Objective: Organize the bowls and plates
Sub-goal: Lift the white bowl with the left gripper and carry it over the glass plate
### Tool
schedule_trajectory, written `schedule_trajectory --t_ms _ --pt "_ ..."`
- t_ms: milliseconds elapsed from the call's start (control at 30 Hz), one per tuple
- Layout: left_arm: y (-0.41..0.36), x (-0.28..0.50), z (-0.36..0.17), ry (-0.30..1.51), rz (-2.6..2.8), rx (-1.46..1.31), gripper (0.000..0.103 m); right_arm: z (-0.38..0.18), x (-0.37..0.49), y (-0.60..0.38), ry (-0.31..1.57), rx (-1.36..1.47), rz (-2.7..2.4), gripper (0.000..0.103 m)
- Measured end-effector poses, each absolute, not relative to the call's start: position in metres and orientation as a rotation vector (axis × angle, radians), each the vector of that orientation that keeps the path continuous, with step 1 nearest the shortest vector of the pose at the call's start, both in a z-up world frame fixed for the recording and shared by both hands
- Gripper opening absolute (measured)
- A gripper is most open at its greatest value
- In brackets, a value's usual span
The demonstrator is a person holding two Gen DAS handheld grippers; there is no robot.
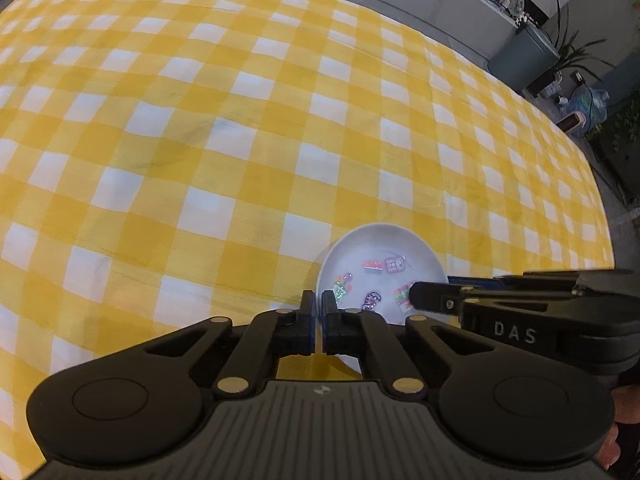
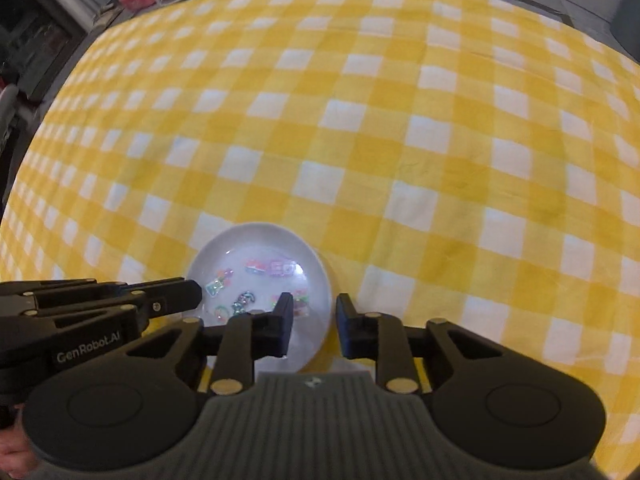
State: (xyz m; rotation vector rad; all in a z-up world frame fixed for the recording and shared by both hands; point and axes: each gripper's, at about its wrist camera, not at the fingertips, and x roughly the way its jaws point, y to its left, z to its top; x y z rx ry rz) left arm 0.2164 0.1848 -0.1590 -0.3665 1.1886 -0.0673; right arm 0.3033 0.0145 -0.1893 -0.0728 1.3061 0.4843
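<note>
A: Fig. 1, both wrist views. Where does the bowl (image 1: 384,248) lie relative to each tool?

B: It sits upright on the yellow-checked surface (image 1: 240,140), at the near edge of both views. The 2 tools come at it from opposite sides. The left gripper (image 1: 319,300) meets the rim on the bowl's left. The right gripper (image 2: 315,304) meets the rim on its right.

A: State of the fingers?

B: The left fingers (image 1: 307,308) are clenched, with a thin sliver of white rim between them, so they appear to be grasping the bowl's edge. The right fingers (image 2: 285,312) are released and straddle the opposite rim. 1 finger hangs inside, over the stickers on the bowl's floor. The other stands just outside the wall, with a gap visible on both sides of the rim.

A: Which relation governs the coming move?

B: The right rim runs between the right fingers, nearer the outer one. The bowl is round and has no long axis, so only the rim's line across the gap matters. A likely next step is to close the right fingers on that wall. A 2-sided lift would then be balanced, whereas a lift by the left grip alone could tip the bowl.
</note>
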Motion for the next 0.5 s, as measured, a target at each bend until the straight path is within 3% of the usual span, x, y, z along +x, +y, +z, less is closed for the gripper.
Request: schedule_trajectory --t_ms 133,500 --pt "0.181 0.215 -0.156 1.166 -0.046 -0.33 0.002 -0.187 0.305 0.013 1.272 -0.069 0.455 0.004" --pt "0.164 0.189 -0.075 0.857 -0.172 -0.329 0.002 -0.101 0.284 -0.042 1.013 0.072 0.419 0.003"
